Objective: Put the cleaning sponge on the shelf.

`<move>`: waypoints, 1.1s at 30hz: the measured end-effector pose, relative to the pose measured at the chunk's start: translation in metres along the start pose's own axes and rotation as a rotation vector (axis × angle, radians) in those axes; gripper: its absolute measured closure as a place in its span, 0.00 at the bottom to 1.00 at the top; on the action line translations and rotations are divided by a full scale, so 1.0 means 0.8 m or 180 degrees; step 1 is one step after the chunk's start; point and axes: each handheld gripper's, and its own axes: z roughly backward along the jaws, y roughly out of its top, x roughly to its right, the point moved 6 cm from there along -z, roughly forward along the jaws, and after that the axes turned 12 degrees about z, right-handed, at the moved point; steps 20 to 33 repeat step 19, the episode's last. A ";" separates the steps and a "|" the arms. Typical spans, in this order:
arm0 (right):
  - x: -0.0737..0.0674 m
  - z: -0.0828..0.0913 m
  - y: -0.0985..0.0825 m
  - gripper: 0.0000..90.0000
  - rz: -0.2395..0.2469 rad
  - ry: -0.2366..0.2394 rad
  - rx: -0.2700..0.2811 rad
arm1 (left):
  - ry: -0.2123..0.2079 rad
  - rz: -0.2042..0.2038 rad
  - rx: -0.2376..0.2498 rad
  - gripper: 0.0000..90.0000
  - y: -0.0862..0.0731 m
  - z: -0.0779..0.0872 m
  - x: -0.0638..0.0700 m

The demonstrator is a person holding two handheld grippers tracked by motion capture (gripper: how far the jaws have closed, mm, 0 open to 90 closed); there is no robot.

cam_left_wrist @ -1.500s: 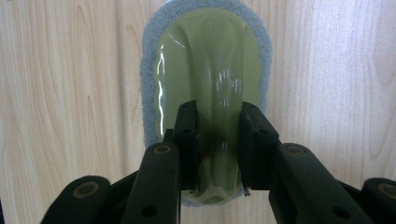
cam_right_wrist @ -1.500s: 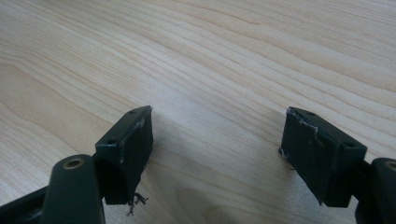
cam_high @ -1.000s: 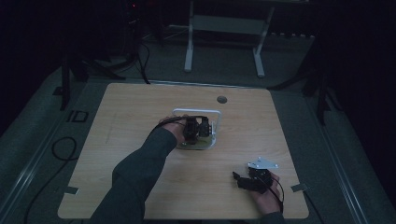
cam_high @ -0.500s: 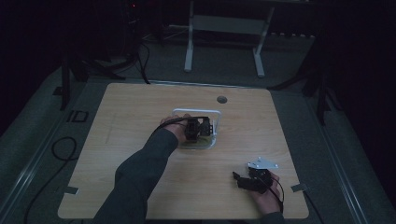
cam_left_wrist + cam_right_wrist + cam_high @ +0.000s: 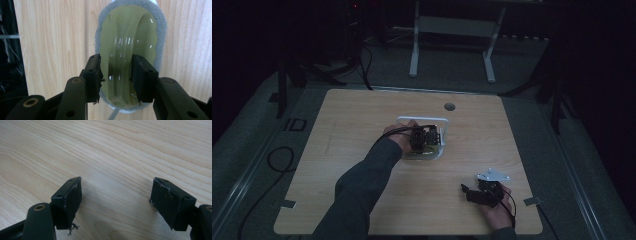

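My left gripper [image 5: 426, 140] points down over a white holder [image 5: 438, 150] in the middle of the wooden table [image 5: 352, 125]. In the left gripper view, the left gripper [image 5: 116, 65] straddles a glossy, see-through yellow-green piece [image 5: 127, 30] inside an oval grey foam rim [image 5: 161, 32]. Its jaws have just been opening; the clear piece still lies between them, with a thin gap at the left pad [image 5: 96, 72]. My right gripper [image 5: 469, 192] rests low near the table's front right. In its own view the right gripper [image 5: 116, 192] is open, with only bare wood between its pads.
A white loop handle [image 5: 422, 120] sticks out of the holder toward the far side. A round hole [image 5: 449, 106] sits in the table's far edge. A white frame [image 5: 452, 25] stands on the dark floor behind. A cable [image 5: 277, 160] lies off the left edge.
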 end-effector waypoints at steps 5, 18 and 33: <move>0.000 0.000 0.000 0.27 0.0003 0.0000 0.0000 | -0.0086 0.0021 0.0101 0.62 -0.002 0.013 0.001; 0.000 0.000 0.000 0.27 0.0006 0.0000 0.0003 | -0.0415 0.0437 0.0520 0.62 -0.023 0.061 -0.001; 0.000 0.000 0.000 0.27 0.0005 0.0000 0.0004 | -0.0448 0.0502 0.0572 0.62 -0.027 0.067 -0.002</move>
